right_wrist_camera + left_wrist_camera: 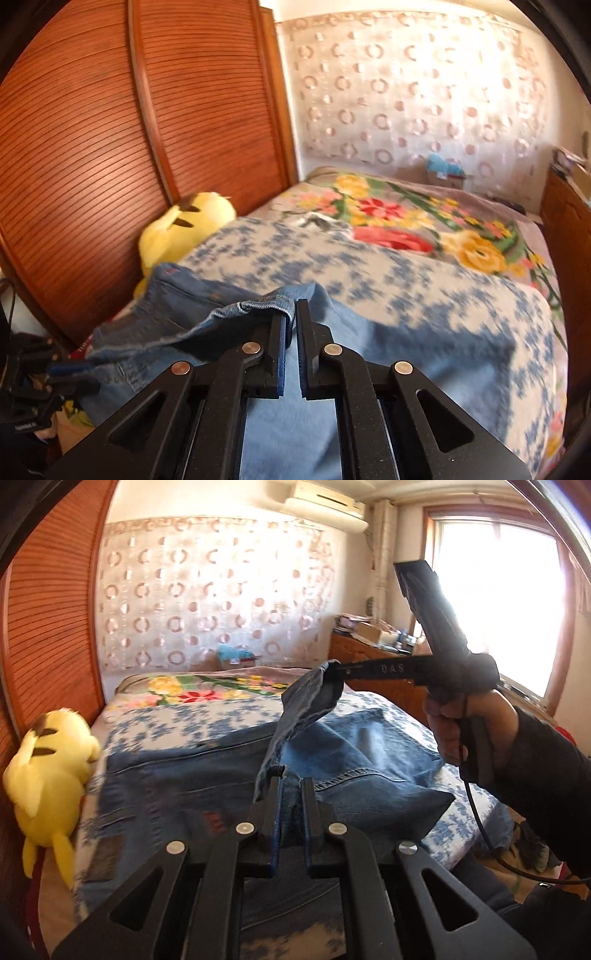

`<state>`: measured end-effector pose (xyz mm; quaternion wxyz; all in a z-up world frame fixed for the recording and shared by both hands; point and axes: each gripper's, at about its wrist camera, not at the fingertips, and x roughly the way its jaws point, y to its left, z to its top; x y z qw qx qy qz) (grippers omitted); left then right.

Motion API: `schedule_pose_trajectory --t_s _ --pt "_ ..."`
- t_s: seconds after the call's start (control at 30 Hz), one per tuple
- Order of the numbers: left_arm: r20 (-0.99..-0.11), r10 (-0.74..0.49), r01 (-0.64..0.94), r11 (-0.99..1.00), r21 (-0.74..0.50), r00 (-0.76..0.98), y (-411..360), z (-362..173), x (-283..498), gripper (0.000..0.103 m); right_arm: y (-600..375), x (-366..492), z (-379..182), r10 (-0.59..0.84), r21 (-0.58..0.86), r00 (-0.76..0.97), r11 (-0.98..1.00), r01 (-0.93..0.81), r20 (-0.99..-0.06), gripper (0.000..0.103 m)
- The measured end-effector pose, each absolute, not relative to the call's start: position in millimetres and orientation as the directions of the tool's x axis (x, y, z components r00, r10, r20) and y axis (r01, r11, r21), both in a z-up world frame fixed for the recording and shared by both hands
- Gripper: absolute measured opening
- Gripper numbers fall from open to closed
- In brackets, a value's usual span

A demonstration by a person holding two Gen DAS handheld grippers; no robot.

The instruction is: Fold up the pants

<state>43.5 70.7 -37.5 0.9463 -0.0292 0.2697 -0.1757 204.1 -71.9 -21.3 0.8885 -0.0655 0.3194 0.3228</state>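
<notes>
Blue denim pants lie spread on the bed, one end lifted. My left gripper is shut on a raised denim edge, which stands up between its jaws. In the left wrist view my right gripper comes in from the right, held by a dark-sleeved hand, and is shut on the same strip of denim higher up. In the right wrist view my right gripper holds the hem of the pants between nearly closed jaws, above the rest of the denim. The strip hangs taut between the two grippers.
The bed has a blue-and-white cover and a floral blanket further back. A yellow plush toy lies at the bed's left edge against the wooden slatted wardrobe. A wooden dresser stands to the right under a bright window.
</notes>
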Motion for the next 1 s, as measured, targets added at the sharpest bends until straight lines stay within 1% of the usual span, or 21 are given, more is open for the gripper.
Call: schedule_pose_trajectory --t_s 0.2,0.43,0.6,0.77,0.83,0.9,1.0 --pt "-0.51 -0.287 0.23 0.958 -0.172 0.811 113 -52 34 0.006 -4 201 -20 0.581 0.074 0.531 0.714 -0.696 -0.617 0.002" --pt "-0.526 -0.234 0.151 0.969 -0.195 0.817 150 -71 24 0.006 51 197 -26 0.603 0.058 0.487 0.663 -0.746 -0.632 0.002" --pt "-0.534 -0.216 0.126 0.972 -0.2 0.817 161 -77 17 0.006 77 193 -32 0.614 0.054 0.464 0.637 -0.769 -0.638 0.002" --pt "-0.561 -0.212 0.122 0.973 -0.194 0.8 165 -87 16 0.006 96 193 -39 0.585 0.018 0.475 0.642 -0.766 -0.657 0.003" --pt "-0.575 -0.209 0.121 0.975 -0.188 0.791 164 -92 17 0.007 99 192 -42 0.572 0.016 0.468 0.645 -0.764 -0.674 0.013" --pt "-0.587 -0.205 0.118 0.976 -0.183 0.783 163 -95 16 0.007 98 191 -45 0.57 0.023 0.457 0.642 -0.766 -0.683 0.033" --pt "-0.598 -0.203 0.115 0.977 -0.181 0.775 163 -99 14 0.008 91 186 -46 0.57 0.02 0.455 0.639 -0.769 -0.684 0.04"
